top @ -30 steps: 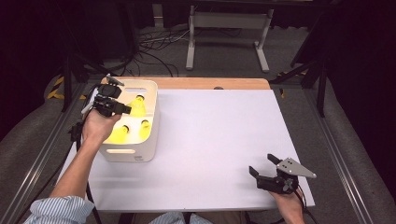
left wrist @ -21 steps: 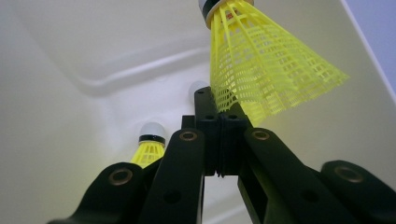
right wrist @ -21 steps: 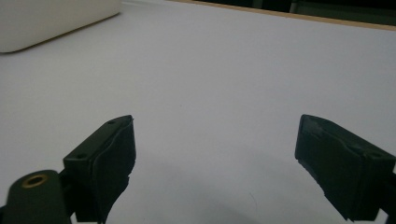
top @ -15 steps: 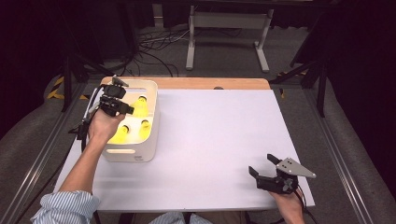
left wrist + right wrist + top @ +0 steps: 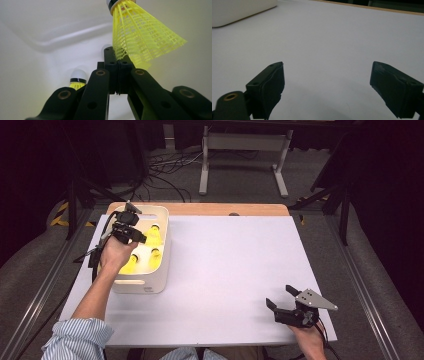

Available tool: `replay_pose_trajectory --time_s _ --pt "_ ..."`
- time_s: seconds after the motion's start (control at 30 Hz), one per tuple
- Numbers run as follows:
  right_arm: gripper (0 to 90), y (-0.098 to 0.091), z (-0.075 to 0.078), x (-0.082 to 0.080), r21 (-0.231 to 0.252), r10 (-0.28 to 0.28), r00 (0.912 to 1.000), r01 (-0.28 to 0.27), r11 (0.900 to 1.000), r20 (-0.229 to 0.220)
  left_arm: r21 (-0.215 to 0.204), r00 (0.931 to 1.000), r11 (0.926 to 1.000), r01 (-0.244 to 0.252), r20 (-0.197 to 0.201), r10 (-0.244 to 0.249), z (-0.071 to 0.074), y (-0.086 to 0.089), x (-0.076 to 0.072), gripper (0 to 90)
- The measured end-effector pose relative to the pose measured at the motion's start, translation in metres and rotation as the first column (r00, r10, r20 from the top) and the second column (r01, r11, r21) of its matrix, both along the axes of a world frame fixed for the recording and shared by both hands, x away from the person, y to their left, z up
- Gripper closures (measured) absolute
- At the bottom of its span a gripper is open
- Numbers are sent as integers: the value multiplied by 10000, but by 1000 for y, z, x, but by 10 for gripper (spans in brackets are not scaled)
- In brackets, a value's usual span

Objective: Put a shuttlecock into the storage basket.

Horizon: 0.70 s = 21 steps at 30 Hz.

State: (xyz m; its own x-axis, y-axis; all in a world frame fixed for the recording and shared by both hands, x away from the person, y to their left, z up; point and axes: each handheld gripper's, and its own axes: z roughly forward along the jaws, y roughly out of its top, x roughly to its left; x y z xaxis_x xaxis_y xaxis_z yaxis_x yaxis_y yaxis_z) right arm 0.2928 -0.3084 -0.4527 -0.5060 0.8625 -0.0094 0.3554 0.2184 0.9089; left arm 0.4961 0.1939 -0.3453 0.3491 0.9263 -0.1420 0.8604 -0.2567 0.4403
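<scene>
High view: left gripper reaches down into the white bin at far left, among yellow shuttlecocks; right gripper rests near right, jaws wide.
Left gripper view: jaws pressed together, gripping nothing; a yellow mesh-skirted shuttlecock just beside the tips.
Right gripper view: jaws spread over bare table.

We list the bin as smooth white plastic with a soft sheen. The shuttlecocks have skirts of bright yellow plastic mesh, ribbed and open, with smooth white caps banded in black. We record the table as matt, pale, sheet-like, with a wooden edge at the far side. Both tongs look like matt black plastic; brass-coloured rivets show on the left tongs.
</scene>
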Motion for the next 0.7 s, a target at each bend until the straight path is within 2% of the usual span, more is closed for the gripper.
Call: replay_pose_trajectory --time_s 0.33,0.47,0.63,0.67,0.7 --pt "128 0 0 0 -11 28 10000 -28 10000 -39 111 9994 9999 -36 -346 39 -8 -3 6 890" --pt "129 3 0 -1 -246 195 9998 -196 9995 -8 110 9988 9999 -95 -483 100 -11 -4 8 888" --pt "128 4 0 -1 -273 235 9997 -235 9993 -16 255 9987 9996 -107 -500 119 -11 -4 9 876" --pt "128 3 0 -1 -257 208 9998 -209 9995 -17 288 9991 9995 -90 -419 102 -11 -5 8 853" --pt "128 3 0 -1 -268 201 9998 -201 9994 10 316 9995 9995 -22 -329 32 -10 -5 7 785"
